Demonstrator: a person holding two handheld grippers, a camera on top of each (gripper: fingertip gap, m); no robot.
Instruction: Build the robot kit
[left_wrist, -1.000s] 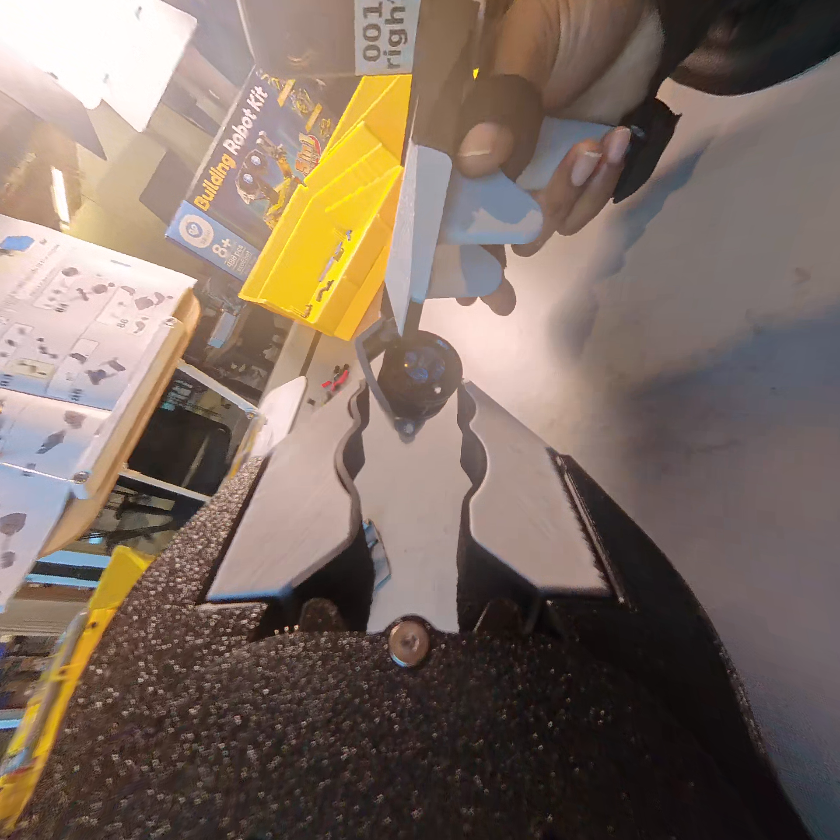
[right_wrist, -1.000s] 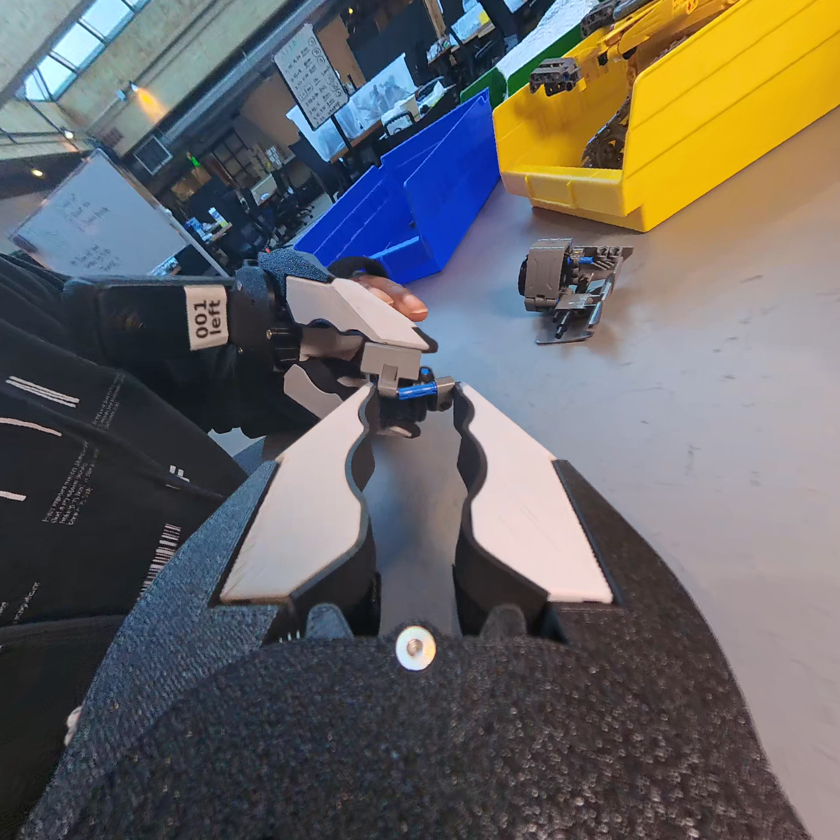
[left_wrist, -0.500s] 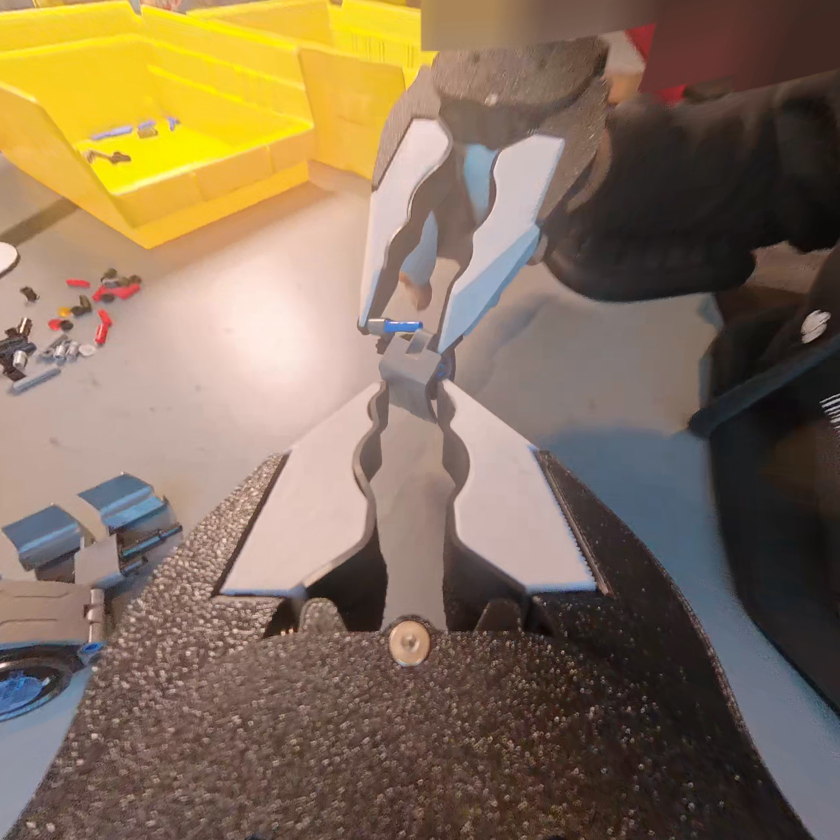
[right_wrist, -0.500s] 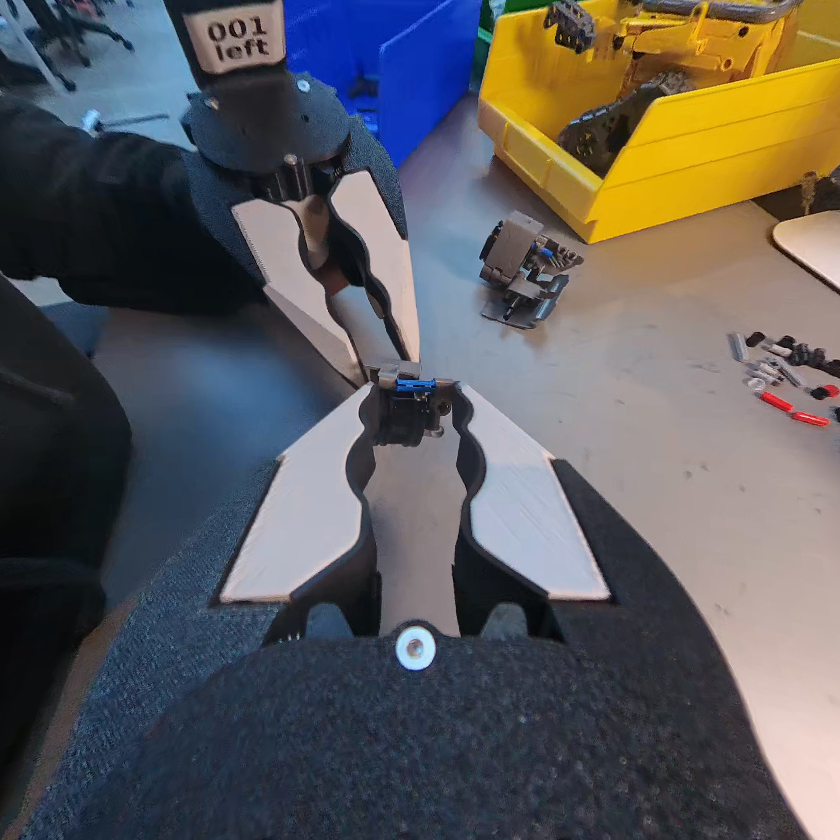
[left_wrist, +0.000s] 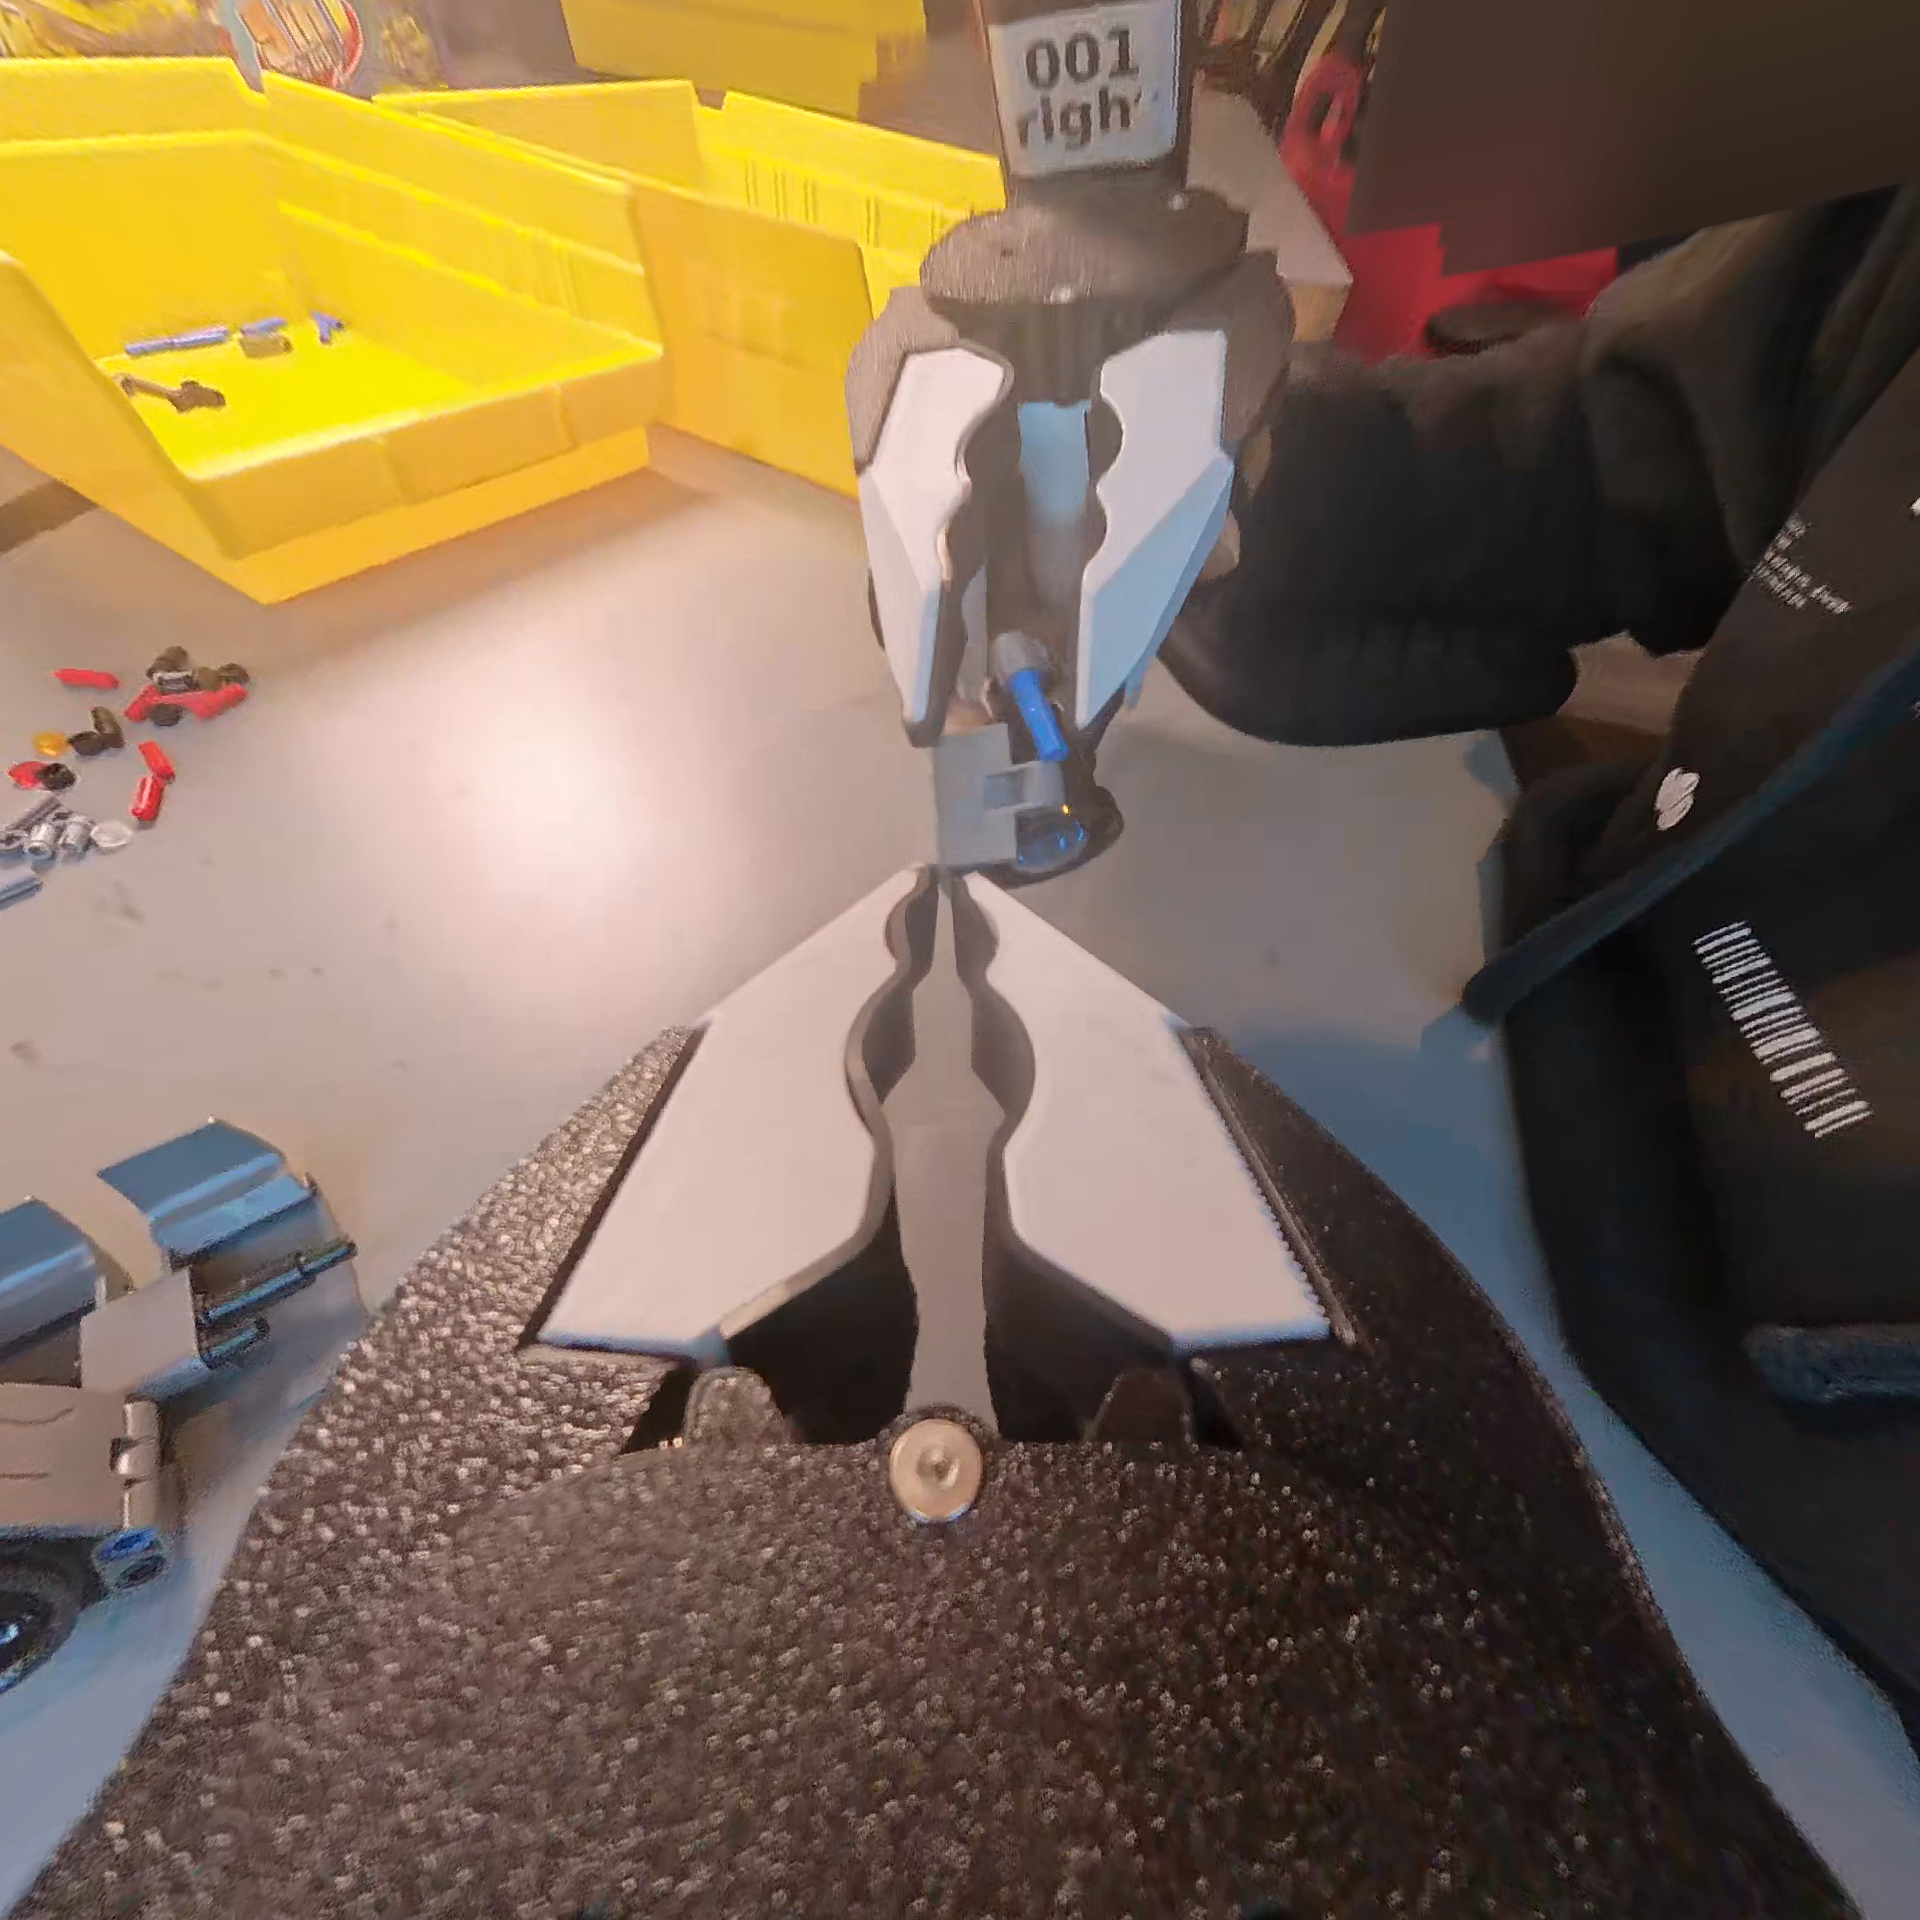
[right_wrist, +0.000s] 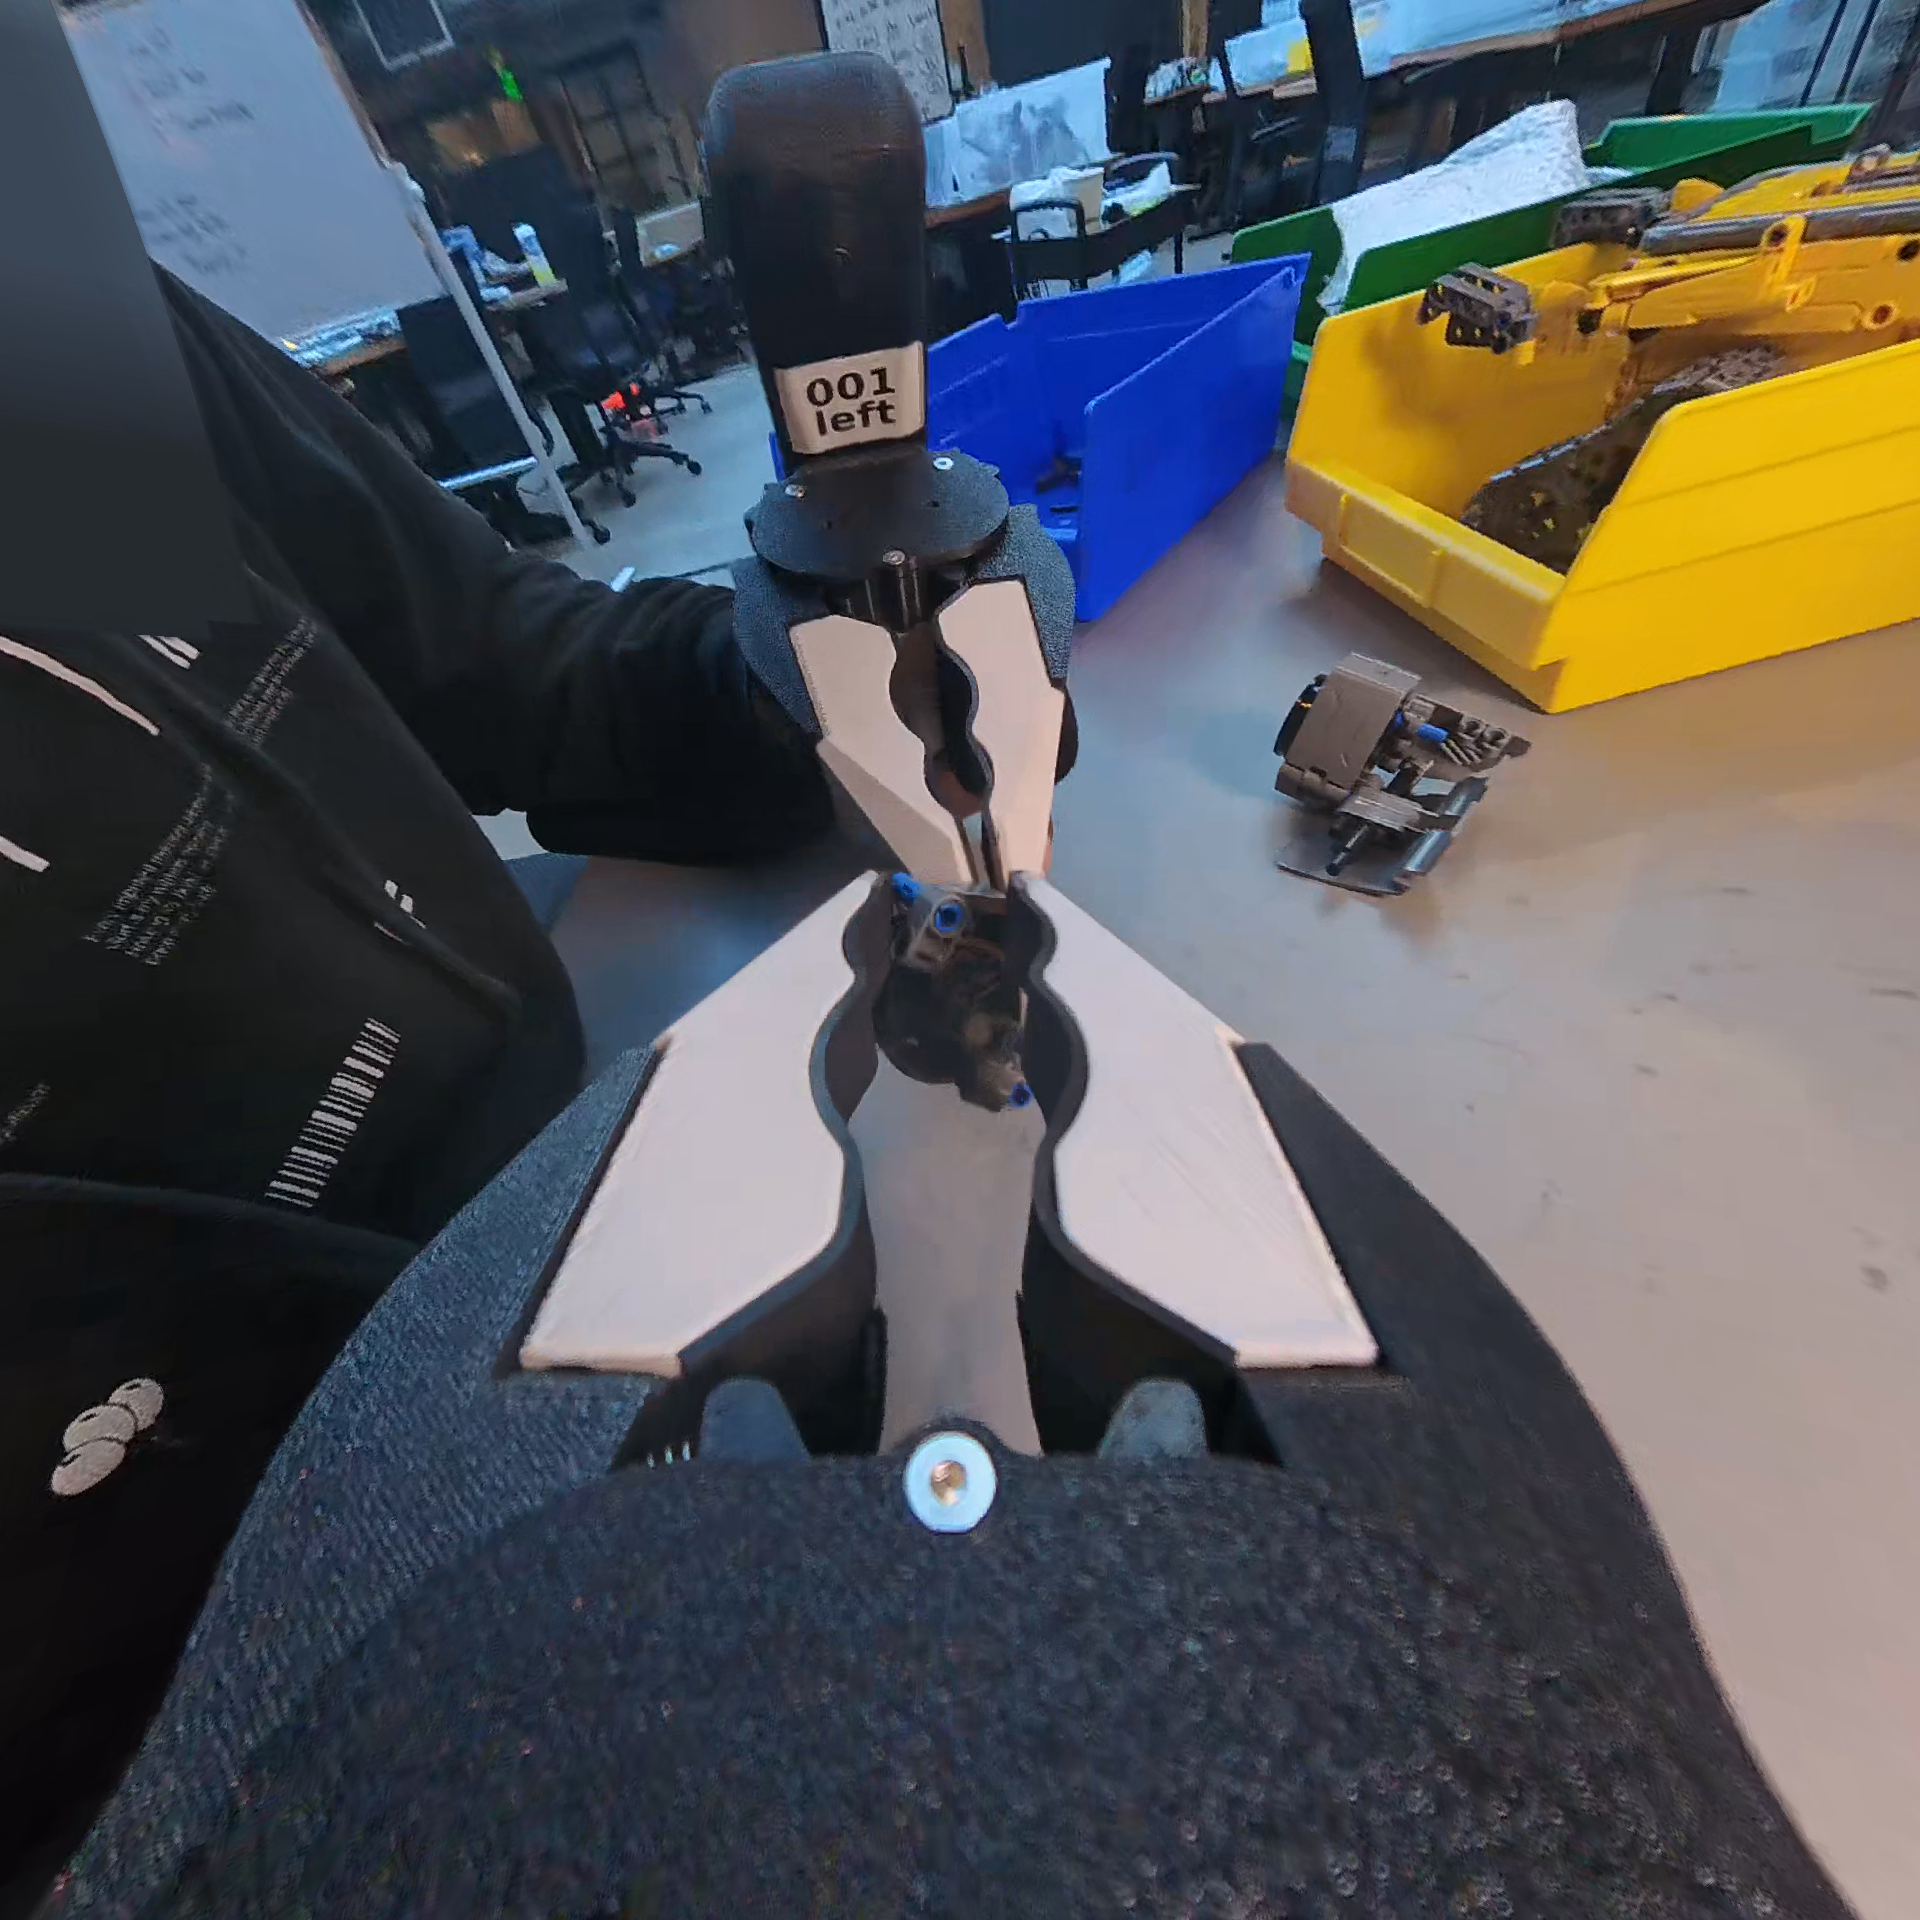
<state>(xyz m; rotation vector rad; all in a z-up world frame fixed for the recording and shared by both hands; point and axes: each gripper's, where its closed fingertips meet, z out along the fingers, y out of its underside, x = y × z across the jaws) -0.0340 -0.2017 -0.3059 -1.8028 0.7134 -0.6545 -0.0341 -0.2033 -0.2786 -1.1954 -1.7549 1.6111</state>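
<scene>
- In the left wrist view, a grey brick-built sub-assembly (left_wrist: 125, 1382) lies on the grey counter (left_wrist: 520, 831) at the far left edge, partly cut off.
- Above it, a scatter of small red, black and silver pieces (left_wrist: 114, 748) sits loose on the counter.
- Behind them stand open yellow bins (left_wrist: 436, 312); the nearest has a few blue and dark bits on its floor.
- The left hand-held gripper (left_wrist: 940, 878) has its fingers drawn together until the tips all but meet, just below a small grey-and-black piece with blue pins (left_wrist: 1013, 800). Whether they pinch its lower edge, I cannot tell.
- The right hand-held gripper (left_wrist: 1013, 717) points toward the camera and is closed on that piece from above.
- In the right wrist view, a black sleeve (right_wrist: 499, 686) fills the left.
- Mid-frame, the right hand-held gripper (right_wrist: 945, 894) clamps the piece (right_wrist: 951, 997) between its fingers, with the left hand-held gripper (right_wrist: 977, 862) meeting it tip to tip.
- Farther right, a grey assembly (right_wrist: 1382, 769) rests on the counter (right_wrist: 1558, 1143), near a blue bin (right_wrist: 1143, 416) and a yellow bin (right_wrist: 1662, 582) holding a yellow-and-black model.
</scene>
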